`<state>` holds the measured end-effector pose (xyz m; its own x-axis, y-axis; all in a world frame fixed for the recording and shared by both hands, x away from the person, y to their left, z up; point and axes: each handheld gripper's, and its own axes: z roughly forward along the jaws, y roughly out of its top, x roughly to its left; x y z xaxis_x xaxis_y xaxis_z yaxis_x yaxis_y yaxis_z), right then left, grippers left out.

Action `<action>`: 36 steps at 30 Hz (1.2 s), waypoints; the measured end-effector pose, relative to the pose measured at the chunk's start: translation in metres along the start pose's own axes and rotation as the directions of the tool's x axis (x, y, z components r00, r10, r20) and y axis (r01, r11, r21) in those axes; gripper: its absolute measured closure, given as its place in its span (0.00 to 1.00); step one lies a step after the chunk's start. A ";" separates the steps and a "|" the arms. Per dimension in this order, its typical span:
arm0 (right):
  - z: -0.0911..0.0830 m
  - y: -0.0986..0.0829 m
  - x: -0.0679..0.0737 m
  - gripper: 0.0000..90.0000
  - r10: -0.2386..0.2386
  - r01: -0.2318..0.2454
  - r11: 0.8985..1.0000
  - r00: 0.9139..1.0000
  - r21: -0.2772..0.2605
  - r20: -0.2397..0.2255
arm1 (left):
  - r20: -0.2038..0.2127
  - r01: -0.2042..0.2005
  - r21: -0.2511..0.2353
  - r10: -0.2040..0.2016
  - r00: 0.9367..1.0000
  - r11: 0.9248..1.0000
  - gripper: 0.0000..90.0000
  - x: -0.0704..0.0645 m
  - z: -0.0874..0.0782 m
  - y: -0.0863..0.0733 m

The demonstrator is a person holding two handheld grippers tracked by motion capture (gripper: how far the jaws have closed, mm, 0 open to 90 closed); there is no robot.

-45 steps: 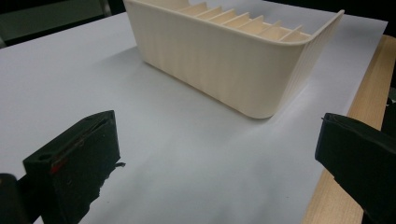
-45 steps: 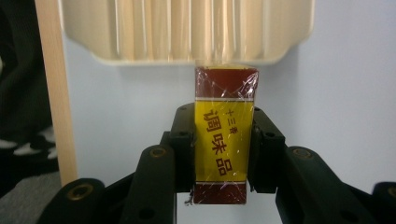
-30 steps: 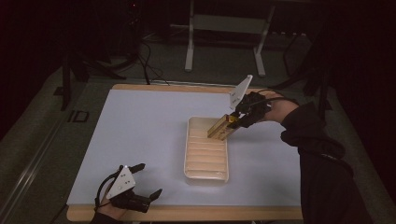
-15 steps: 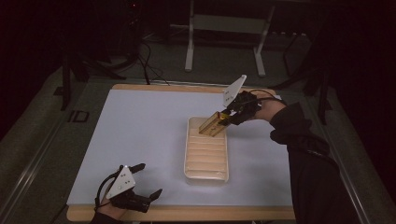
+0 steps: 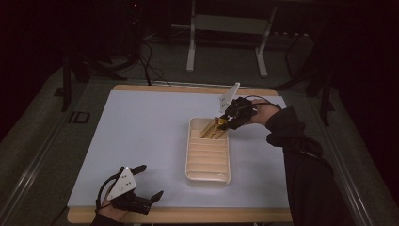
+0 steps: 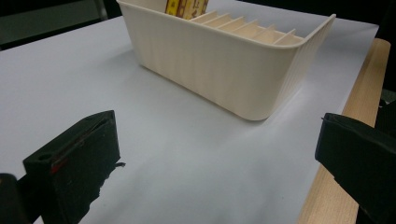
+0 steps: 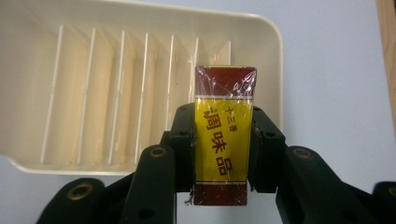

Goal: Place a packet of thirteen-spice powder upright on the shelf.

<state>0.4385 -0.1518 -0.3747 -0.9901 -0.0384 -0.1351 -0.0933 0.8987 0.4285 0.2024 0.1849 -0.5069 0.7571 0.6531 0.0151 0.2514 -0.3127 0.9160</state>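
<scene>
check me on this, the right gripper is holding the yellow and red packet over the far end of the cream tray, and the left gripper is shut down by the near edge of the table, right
Not quite: the left gripper is open. The left gripper view shows its fingers spread wide apart with bare table between them. The rest stands: the right gripper holds the yellow and red packet over the far end of the cream tray.

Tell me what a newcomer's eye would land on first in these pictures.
First, the yellow and dark red cellophane-wrapped packet clamped in the right claw, tilted over the far end of the cream plastic divided tray in the middle of the pale blue table. Next, the tray's row of thin partitions with bare slots between them. Last, the left claw, open and idle at the table's near left edge.
</scene>
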 end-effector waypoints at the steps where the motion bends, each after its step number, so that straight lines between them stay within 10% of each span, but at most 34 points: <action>1: 0.002 0.000 0.000 0.75 0.004 -0.004 1.000 1.000 0.007 -0.002 | -0.001 0.000 0.000 0.000 1.000 1.000 0.00 0.000 0.000 0.000; 16: 0.037 0.006 -0.004 0.75 0.034 -0.032 0.995 0.999 0.091 -0.023 | -0.004 -0.004 -0.003 0.004 1.000 1.000 0.00 0.000 0.000 0.000; 36: 0.022 0.012 -0.004 0.63 0.067 -0.067 0.998 0.998 -0.017 0.017 | 0.004 -0.008 0.008 0.008 1.000 1.000 0.00 0.000 0.001 0.000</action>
<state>0.4436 -0.1313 -0.3888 -0.9922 0.0292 -0.1213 -0.0290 0.8916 0.4519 0.2029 0.1844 -0.5076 0.7615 0.6479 0.0211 0.2500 -0.3236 0.9126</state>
